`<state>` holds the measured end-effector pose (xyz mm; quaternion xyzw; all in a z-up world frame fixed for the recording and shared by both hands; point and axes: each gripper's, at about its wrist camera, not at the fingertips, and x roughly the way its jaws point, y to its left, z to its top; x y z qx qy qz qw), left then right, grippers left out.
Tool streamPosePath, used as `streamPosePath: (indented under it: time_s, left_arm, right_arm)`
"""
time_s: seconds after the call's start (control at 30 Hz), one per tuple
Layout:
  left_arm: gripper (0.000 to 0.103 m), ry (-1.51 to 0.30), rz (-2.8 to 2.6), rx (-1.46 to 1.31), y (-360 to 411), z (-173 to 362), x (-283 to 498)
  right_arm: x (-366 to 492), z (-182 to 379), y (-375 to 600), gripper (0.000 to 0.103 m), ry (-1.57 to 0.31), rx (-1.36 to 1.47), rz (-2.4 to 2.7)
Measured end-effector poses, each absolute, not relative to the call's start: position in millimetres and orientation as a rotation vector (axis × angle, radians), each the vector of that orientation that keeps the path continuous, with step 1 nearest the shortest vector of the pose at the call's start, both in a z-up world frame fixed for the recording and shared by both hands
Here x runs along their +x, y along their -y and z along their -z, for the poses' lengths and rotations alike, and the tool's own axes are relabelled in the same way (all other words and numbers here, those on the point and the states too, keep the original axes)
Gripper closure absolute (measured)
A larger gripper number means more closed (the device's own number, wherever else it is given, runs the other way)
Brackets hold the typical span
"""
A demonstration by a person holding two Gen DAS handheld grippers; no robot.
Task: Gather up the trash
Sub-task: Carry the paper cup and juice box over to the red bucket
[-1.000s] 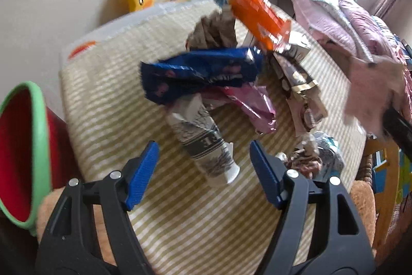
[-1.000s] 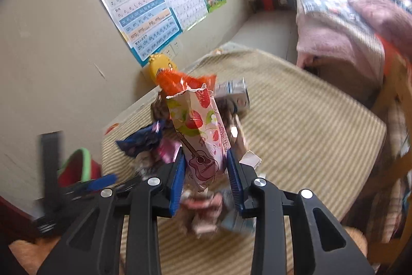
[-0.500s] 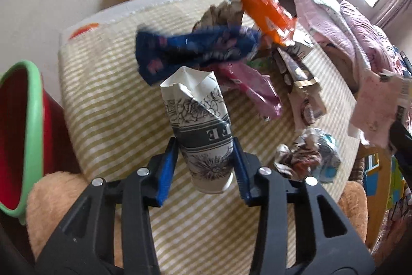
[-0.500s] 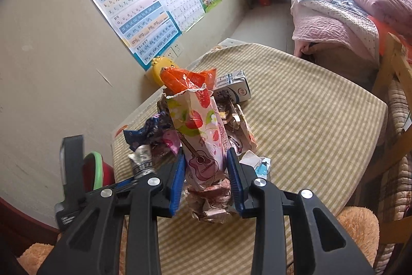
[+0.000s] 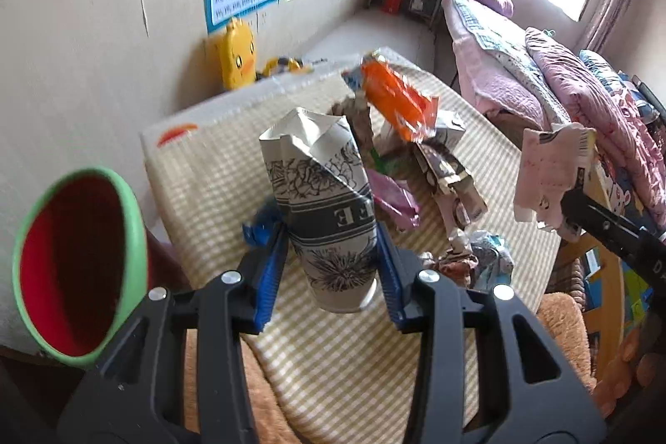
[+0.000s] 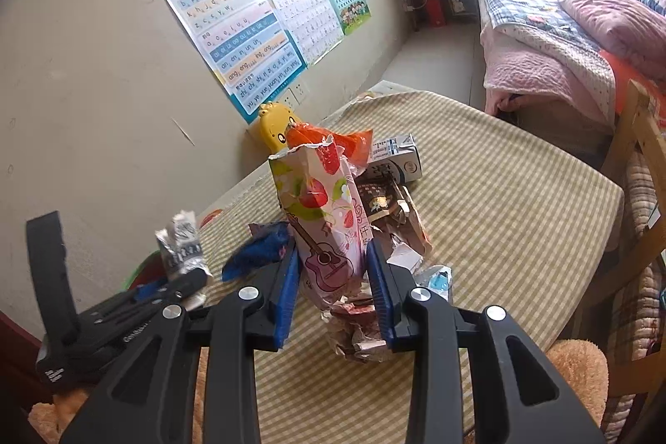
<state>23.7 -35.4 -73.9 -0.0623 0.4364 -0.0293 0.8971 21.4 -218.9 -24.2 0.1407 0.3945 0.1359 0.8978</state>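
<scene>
My left gripper (image 5: 331, 269) is shut on a crumpled paper cup (image 5: 324, 202) with a black flower print, held up above the checked tablecloth (image 5: 216, 190). My right gripper (image 6: 331, 271) is shut on a pink strawberry-and-guitar snack wrapper (image 6: 322, 223), also lifted. That wrapper (image 5: 549, 173) shows at the right of the left wrist view, and the cup (image 6: 181, 244) at the left of the right wrist view. A heap of trash lies behind: an orange wrapper (image 5: 395, 98), a blue wrapper (image 6: 262, 248), a milk carton (image 6: 395, 157), a crumpled foil ball (image 5: 478, 261).
A red bin with a green rim (image 5: 70, 269) stands off the table's left edge. A yellow duck toy (image 5: 237, 57) leans on the wall under posters (image 6: 245, 23). A bed with pink quilts (image 6: 562, 40) fills the right; a wooden chair (image 6: 637, 169) stands by the table.
My left gripper closed around the paper cup lying on the cloth and lifted it upright off the table. The right gripper kept its hold on the pink wrapper and rose slightly.
</scene>
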Motion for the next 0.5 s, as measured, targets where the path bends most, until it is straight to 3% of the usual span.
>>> streamPosePath:
  time_s: [0.5]
  left_arm:
    - [0.063, -0.856, 0.013, -0.111, 13, 68, 16]
  right_arm:
    - [16, 17, 185, 0.072, -0.822, 0.218, -0.320]
